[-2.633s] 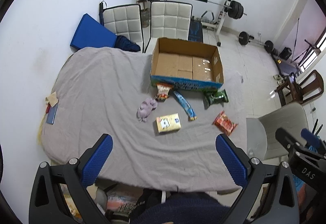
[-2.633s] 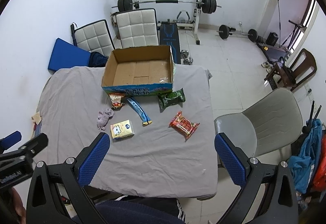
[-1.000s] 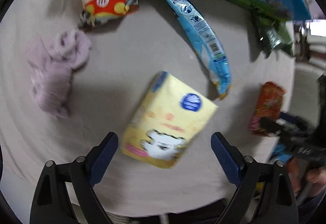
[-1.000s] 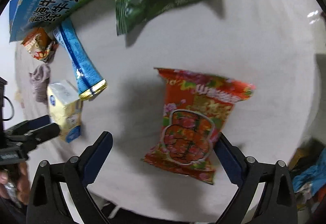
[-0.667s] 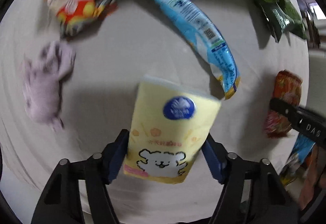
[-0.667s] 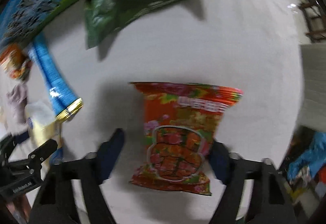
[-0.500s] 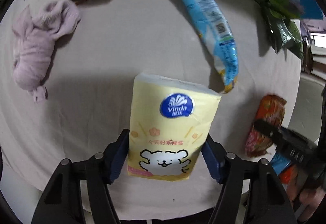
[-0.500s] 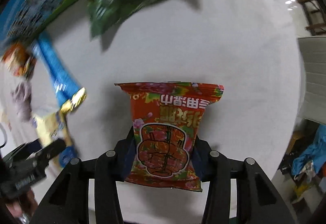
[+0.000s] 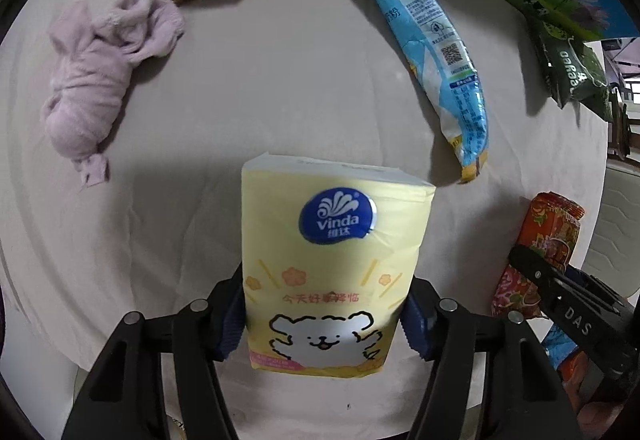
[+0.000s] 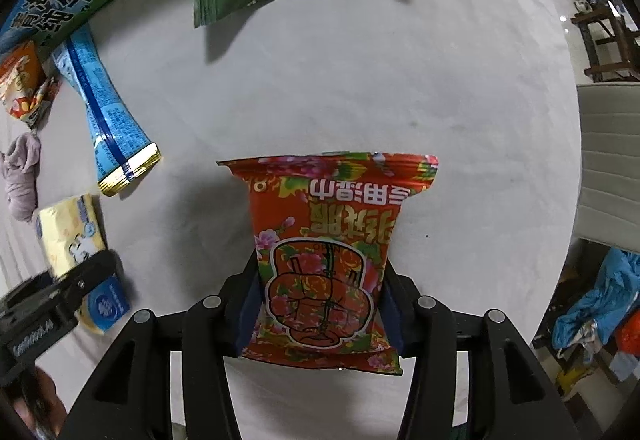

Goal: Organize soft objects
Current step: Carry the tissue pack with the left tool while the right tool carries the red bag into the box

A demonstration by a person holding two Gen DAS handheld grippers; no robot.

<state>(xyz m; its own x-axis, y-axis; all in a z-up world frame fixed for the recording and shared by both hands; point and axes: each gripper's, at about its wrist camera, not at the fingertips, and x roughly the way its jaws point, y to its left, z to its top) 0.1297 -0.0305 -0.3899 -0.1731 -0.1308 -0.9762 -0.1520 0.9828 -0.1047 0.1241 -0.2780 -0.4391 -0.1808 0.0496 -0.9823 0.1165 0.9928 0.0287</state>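
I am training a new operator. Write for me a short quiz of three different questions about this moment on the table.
1. True or false: the left gripper has the yellow tissue pack between its pads.
2. Which item does the right gripper grip? A green bag, B red floral packet, C lilac cloth.
3. Fill in: the long blue packet lies on the grey ____.

Key: 1 true; 2 B, the red floral packet; 3 cloth.

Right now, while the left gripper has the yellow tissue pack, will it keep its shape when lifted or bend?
The yellow tissue pack probably squashes somewhat: its sides already pinch in as the left gripper closes on them. Its blocky form suggests it stays fairly straight. The glossy wrapper may slip.
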